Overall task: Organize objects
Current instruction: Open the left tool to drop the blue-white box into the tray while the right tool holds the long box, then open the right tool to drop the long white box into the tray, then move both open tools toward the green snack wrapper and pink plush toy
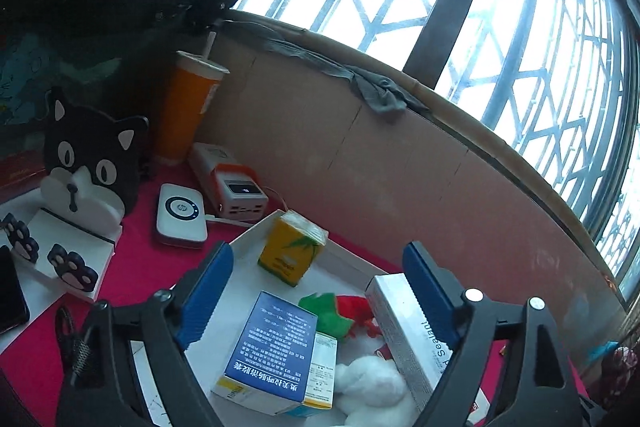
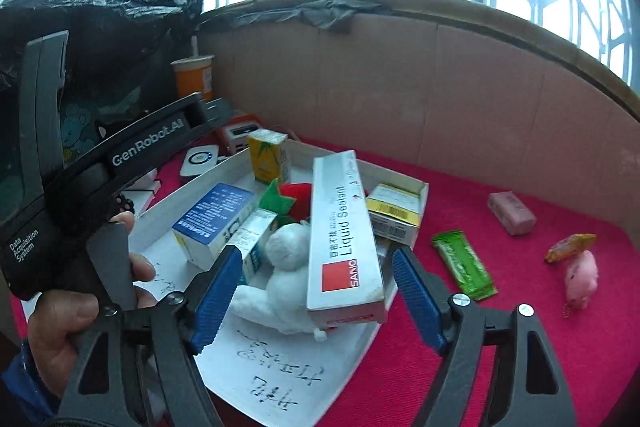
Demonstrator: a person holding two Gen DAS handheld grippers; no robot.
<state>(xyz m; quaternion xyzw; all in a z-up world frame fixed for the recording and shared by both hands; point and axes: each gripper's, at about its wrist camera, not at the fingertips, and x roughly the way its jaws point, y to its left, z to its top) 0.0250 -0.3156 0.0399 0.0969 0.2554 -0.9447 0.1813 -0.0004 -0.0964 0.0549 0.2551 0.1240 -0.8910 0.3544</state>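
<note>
A white tray [image 2: 416, 187] on the red cloth holds a grey Liquid Sealant box [image 2: 344, 231], a blue medicine box [image 2: 216, 211], a yellow carton [image 2: 266, 157], a white plush [image 2: 286, 259], a red and green plush [image 2: 290, 199] and a yellow-labelled box [image 2: 394, 211]. My right gripper [image 2: 316, 291] is open and empty, just above the sealant box's near end. My left gripper [image 1: 318, 293] is open and empty above the tray [image 1: 256, 227], over the blue box [image 1: 272, 339]. The sealant box [image 1: 404, 323] lies by its right finger.
Right of the tray lie a green wrapper [image 2: 464, 263], a pink eraser [image 2: 512, 213], a small orange packet [image 2: 570, 247] and a pink plush pig [image 2: 582, 275]. Left of it stand a cat-shaped holder [image 1: 92, 163], an orange cup [image 1: 184, 107], a white router [image 1: 180, 215] and a power bank [image 1: 236, 187]. A cardboard wall [image 2: 440, 99] runs behind.
</note>
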